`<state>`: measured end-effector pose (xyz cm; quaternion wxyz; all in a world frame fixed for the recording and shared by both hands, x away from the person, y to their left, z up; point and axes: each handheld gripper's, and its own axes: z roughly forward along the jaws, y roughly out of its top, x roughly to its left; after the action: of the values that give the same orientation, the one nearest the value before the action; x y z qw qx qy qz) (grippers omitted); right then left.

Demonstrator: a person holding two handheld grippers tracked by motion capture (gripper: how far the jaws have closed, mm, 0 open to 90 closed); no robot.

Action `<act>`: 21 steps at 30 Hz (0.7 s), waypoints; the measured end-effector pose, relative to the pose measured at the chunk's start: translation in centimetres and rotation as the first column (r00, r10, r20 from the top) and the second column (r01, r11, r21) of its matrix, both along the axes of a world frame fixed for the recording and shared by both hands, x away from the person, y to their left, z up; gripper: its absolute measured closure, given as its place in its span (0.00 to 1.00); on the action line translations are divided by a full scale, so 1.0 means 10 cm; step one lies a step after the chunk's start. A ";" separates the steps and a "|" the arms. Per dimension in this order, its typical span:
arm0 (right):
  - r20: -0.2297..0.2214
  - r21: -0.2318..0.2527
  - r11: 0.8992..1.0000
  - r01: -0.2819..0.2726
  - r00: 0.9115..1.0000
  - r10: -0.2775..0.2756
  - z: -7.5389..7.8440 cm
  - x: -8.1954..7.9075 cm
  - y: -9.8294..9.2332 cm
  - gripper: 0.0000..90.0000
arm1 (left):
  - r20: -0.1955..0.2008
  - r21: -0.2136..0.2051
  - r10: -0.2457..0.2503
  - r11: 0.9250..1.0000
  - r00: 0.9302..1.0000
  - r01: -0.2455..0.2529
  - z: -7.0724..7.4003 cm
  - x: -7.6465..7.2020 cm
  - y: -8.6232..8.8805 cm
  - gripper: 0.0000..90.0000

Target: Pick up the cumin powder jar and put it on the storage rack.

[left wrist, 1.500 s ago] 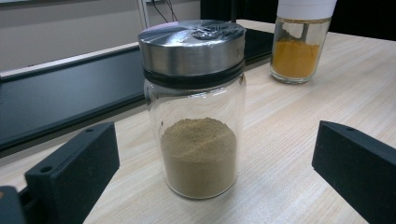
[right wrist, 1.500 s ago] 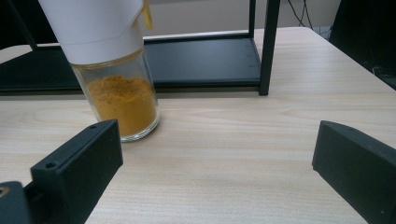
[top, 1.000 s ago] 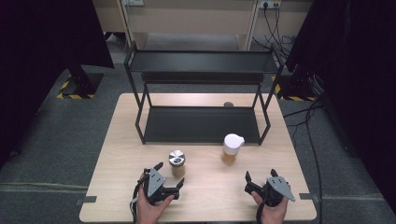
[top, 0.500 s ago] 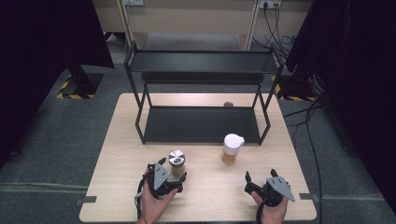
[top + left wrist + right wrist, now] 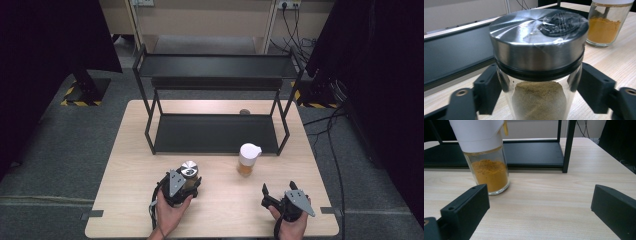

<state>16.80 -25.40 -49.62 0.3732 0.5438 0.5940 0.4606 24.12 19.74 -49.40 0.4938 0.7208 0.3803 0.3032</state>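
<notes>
high view: wooden table (image 5: 220, 210) with a black two-tier rack (image 5: 215, 132) at its far half. the left gripper (image 5: 182, 184) sits at the near left, its jaws having just been closing, with the steel-lidded jar (image 5: 189, 170) between them. the jar stands on the table in front of the rack, not yet lifted as far as i can judge. white-capped jar (image 5: 248, 159) of orange powder stands apart to the right, just short of the rack's lower shelf. right gripper (image 5: 280, 197) rests near the table's near right edge, jaws spread, nothing between them.

left gripper view: both black jaws press the glass of the steel-lidded jar (image 5: 537, 62) just under the lid; brownish powder inside. grip looks made. rack shelf (image 5: 454, 55) lies behind, bare. the white-capped jar (image 5: 607, 23) shows at upper right.

right gripper view: jaws stand wide apart over bare wood. the white-capped jar (image 5: 486, 157) is ahead and to the left, untouched, near the rack's lower shelf (image 5: 531, 152) and one rack post (image 5: 567, 145).

judgement: work is at its start. one jar grasped, none yet on the rack. left to do, probably: lift and carry this jar to a shelf, release, then the same for the orange one.
</notes>
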 end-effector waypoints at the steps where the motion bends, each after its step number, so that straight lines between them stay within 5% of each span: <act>1: -0.001 0.000 1.000 0.000 1.000 0.000 0.00 0.00 0.00 0.02 | 0.000 -0.004 0.001 1.000 1.000 -0.001 0.00 0.00 0.01 0.32; 13: 0.003 -0.002 1.000 0.003 1.000 -0.003 0.00 0.00 0.01 0.02 | -0.006 -0.011 0.002 1.000 1.000 -0.002 0.02 0.01 0.03 0.33; 21: 0.002 -0.002 1.000 0.002 1.000 -0.002 0.00 0.00 0.01 0.02 | 0.011 -0.025 -0.004 1.000 1.000 0.004 0.22 0.01 0.07 0.33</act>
<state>16.78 -25.32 -49.64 0.3748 0.5435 0.5937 0.4601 24.18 20.48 -47.18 0.5055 0.7136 0.3798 0.3015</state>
